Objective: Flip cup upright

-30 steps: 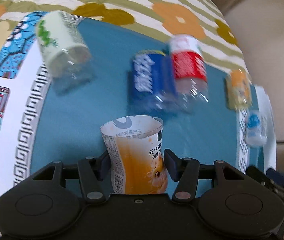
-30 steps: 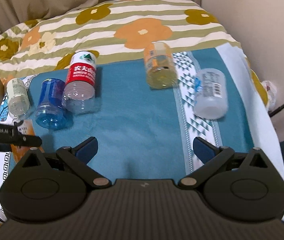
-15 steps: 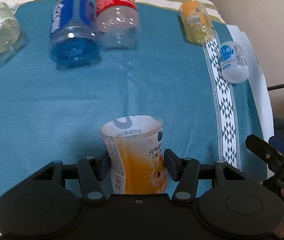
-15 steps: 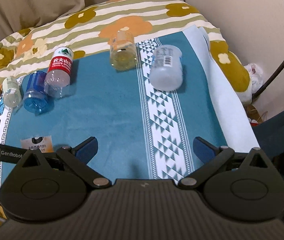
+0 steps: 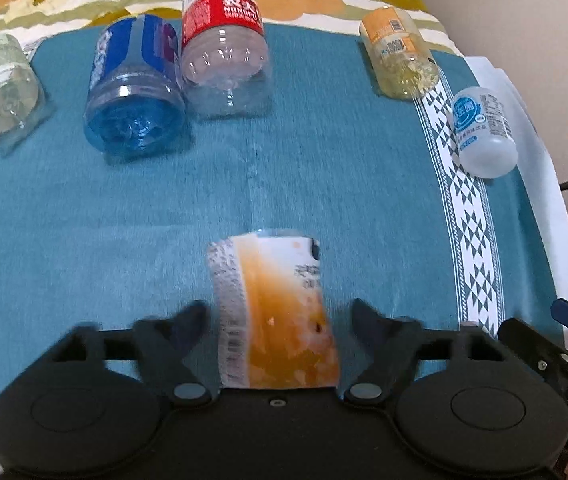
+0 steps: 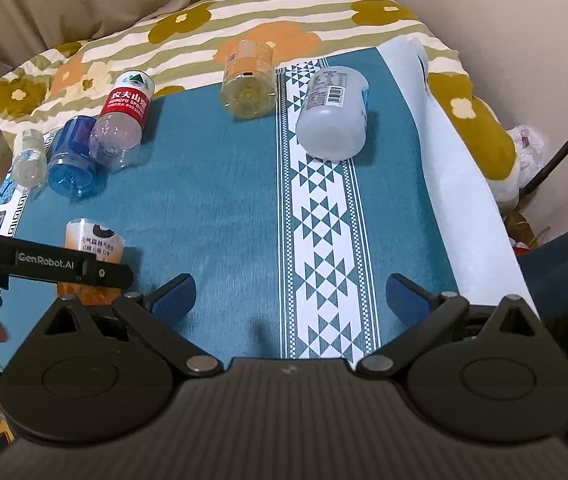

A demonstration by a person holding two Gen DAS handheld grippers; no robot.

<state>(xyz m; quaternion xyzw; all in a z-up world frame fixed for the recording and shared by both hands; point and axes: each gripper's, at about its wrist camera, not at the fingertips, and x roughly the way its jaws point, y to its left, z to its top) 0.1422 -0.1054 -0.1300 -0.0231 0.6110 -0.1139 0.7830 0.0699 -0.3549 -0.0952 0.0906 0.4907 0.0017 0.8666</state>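
The left gripper [image 5: 278,312] stands nearest, its dark fingers [image 5: 188,320] spread to either side of the orange-labelled cup [image 5: 274,316] with a clear gap on each flank, so nothing is clamped. The cup, cut from a drink bottle, sits on the teal cloth [image 5: 324,184] close to the cloth's near edge, seemingly on its base with the cut rim up, though blur hides the mouth. The step in hand looks like a release: it goes best if the fingers clear the thin plastic wall evenly and draw straight back, since a brush on one side could tip so light a shell on the soft weave.

The right gripper [image 6: 290,294] hovers over the cloth's white triangle-patterned band [image 6: 316,208], blue pads [image 6: 174,292] set wide, holding nothing.

Towards the far edge lie cylinders on their sides: a frosted white bottle [image 6: 334,114] on the band, a yellowish orange-labelled one [image 6: 248,80], a clear ribbed red-labelled bottle [image 5: 224,44], a translucent blue one [image 5: 134,92] touching it, and a small clear green-labelled one [image 5: 2,88] at the far-left corner. Beyond is a striped, flowered quilt [image 6: 212,28].
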